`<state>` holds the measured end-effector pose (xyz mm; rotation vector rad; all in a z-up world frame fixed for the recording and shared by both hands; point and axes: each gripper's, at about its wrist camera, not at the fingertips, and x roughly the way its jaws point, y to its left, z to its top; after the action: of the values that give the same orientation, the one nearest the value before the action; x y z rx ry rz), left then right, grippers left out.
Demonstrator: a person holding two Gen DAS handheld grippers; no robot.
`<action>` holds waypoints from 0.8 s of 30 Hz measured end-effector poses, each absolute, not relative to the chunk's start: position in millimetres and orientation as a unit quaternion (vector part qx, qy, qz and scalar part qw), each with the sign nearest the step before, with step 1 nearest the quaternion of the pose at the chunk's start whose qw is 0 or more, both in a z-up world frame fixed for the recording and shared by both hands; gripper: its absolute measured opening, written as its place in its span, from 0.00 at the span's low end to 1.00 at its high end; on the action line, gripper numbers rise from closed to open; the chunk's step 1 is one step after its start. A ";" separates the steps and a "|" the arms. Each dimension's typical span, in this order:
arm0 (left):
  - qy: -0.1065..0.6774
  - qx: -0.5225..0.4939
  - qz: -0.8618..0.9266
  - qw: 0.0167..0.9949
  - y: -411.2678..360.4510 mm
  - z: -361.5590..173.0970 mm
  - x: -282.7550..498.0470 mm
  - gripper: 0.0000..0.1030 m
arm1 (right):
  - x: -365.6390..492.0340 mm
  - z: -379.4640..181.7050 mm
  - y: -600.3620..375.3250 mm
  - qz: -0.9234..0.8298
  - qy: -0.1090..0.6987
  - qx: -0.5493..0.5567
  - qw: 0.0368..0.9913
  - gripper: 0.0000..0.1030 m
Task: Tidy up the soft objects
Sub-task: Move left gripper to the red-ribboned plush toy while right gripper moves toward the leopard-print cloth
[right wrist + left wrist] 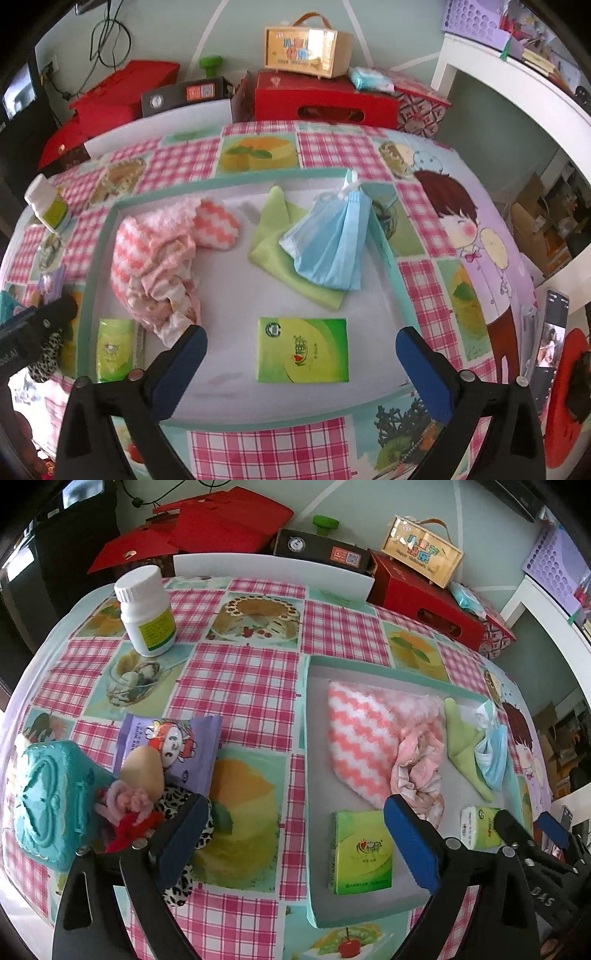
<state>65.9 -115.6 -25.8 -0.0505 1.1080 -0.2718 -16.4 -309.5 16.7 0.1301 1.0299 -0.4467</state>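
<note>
Blue-padded left gripper (295,834) fingers wide open, right gripper (301,363) same, both empty

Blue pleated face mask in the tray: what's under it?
The blue pleated face mask lies on a folded light-green cloth, inside the teal-rimmed tray. Whatever lies beneath the cloth is covered.

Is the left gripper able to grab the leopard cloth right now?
Probably yes. The left gripper is open, and the leopard cloth lies right by its left finger on the table, outside the tray. Only the pink yarn toy crowds it.
</note>
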 end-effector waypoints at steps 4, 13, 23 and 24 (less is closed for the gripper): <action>0.518 -0.036 -0.118 0.846 -106.9 -19.8 68.0 0.93 | -15.3 29.5 -300.3 -0.193 0.463 0.074 0.862 1.00; 0.502 -0.059 -0.087 0.858 -82.9 -8.2 72.2 0.93 | 0.1 29.0 -258.6 -0.135 0.463 0.051 0.874 1.00; 0.498 -0.070 -0.083 0.860 -78.2 -5.1 67.2 0.93 | 7.4 27.0 -238.2 -0.102 0.459 0.052 0.881 1.00; 0.497 -0.070 -0.082 0.861 -78.1 -4.3 66.0 0.93 | 7.3 27.4 -238.3 -0.101 0.458 0.053 0.882 1.00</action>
<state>66.0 -78.1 -4.3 -0.1476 1.0424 -0.1726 7.3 -238.3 27.4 0.1108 0.9532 -0.2094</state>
